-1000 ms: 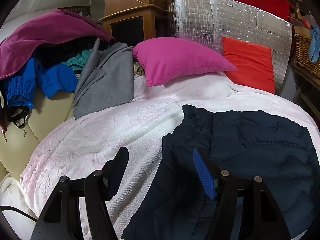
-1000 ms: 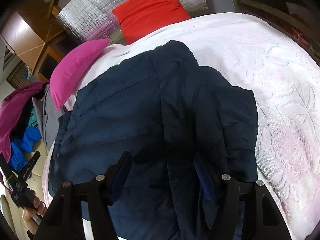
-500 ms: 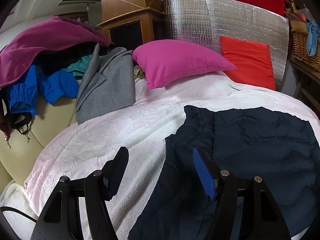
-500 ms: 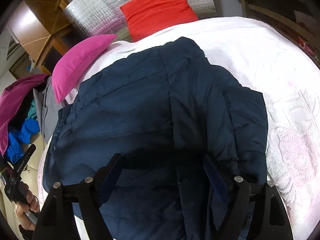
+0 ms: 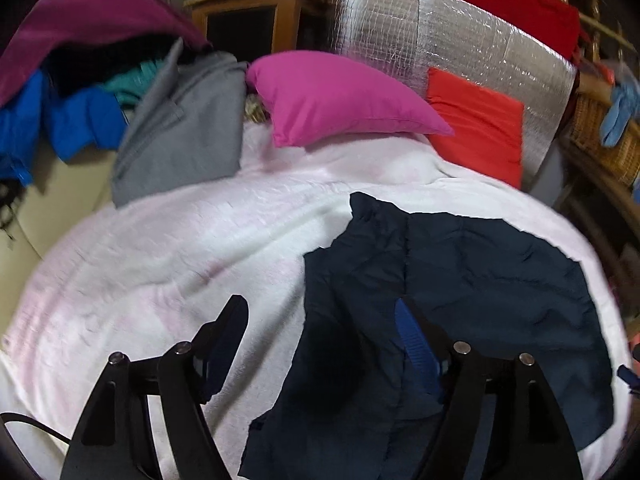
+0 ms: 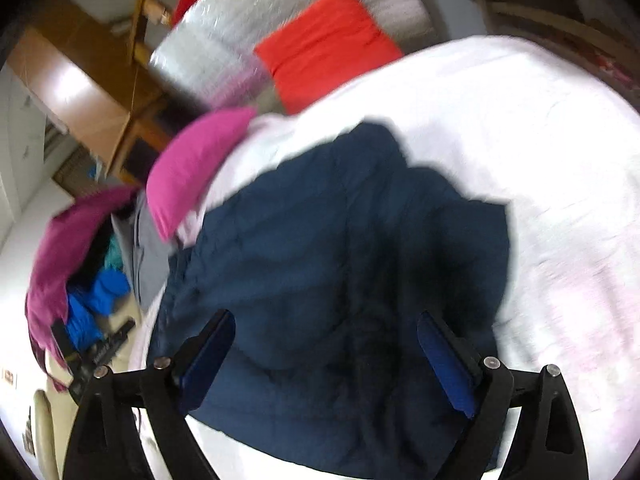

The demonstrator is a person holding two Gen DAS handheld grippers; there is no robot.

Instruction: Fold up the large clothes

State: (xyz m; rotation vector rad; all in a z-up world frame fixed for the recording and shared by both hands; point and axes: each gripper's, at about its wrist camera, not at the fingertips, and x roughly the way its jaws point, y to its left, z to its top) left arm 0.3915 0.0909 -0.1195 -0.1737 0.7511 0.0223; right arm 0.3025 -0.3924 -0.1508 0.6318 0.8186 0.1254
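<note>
A dark navy padded jacket [image 5: 460, 280] lies folded in a rough rectangle on the white bedcover [image 5: 180, 248]. In the right wrist view the jacket [image 6: 340, 260] fills the middle. My left gripper [image 5: 320, 340] is open and empty above the jacket's left edge, one finger over the cover, the other over the jacket. My right gripper [image 6: 324, 352] is open wide and empty above the jacket's near part.
A pink pillow [image 5: 340, 96] and a red cushion [image 5: 476, 124] lean on a silver foil panel [image 5: 440, 48] at the bed's head. A pile of clothes, grey coat [image 5: 180, 128], blue and magenta garments, lies at the left. A wicker basket [image 5: 600, 148] stands right.
Both grippers have lifted and drawn back from the jacket, so more of the bed shows. The right gripper's jaws have opened wider. The jacket has not moved.
</note>
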